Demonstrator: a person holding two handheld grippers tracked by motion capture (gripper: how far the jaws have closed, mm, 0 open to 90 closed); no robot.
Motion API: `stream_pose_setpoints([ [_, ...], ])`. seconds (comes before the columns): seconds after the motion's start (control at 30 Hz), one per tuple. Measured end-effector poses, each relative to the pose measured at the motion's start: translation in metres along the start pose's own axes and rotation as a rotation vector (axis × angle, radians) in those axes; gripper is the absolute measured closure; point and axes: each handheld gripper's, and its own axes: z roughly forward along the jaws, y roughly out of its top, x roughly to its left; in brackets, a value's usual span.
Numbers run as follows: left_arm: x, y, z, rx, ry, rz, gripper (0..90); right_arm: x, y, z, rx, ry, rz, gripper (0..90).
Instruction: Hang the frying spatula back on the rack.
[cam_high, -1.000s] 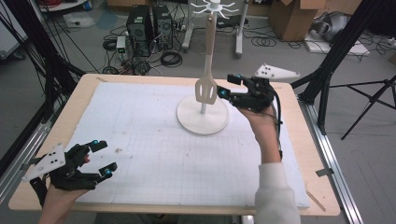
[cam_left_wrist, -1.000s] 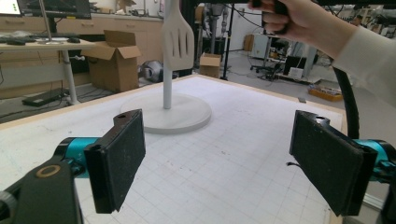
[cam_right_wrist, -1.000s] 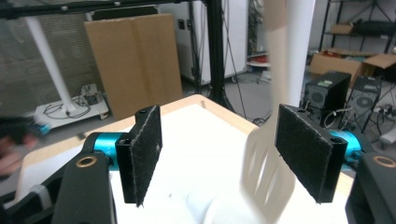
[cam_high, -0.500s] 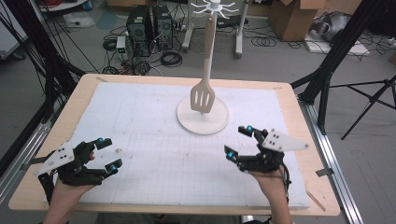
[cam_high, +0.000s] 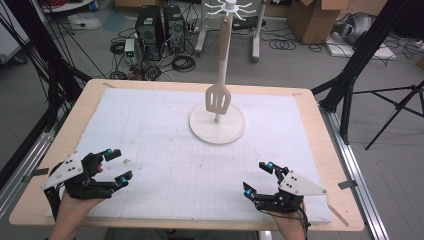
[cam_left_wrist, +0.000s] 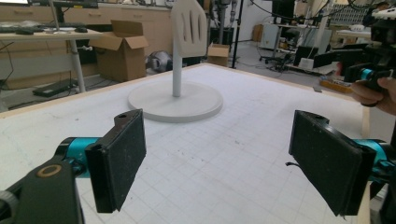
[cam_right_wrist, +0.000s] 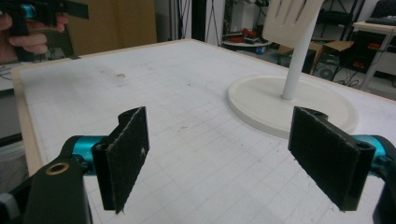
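Your right gripper (cam_high: 261, 179) is off the spatula (cam_high: 218, 99) and back at the near right edge of the table (cam_high: 150, 85); its jaws have just been opening, now wide, nothing between them. Spatula hangs on the rack (cam_high: 218, 125), far centre. Left gripper (cam_high: 116, 165) open, empty. Hang step looks done.

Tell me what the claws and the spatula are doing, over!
Left claw open, empty. Right claw open, empty, near table edge. Spatula hanging on rack. Nothing in the way.
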Motion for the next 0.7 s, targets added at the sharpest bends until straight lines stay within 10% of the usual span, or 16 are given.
stream_pose_setpoints([
  [0.7, 0.0002, -0.0010, -0.0034, 0.013, 0.015, 0.002, 19.4, -0.0036, -0.0029, 0.0023, 0.043, -0.034, 0.001, 19.2],
])
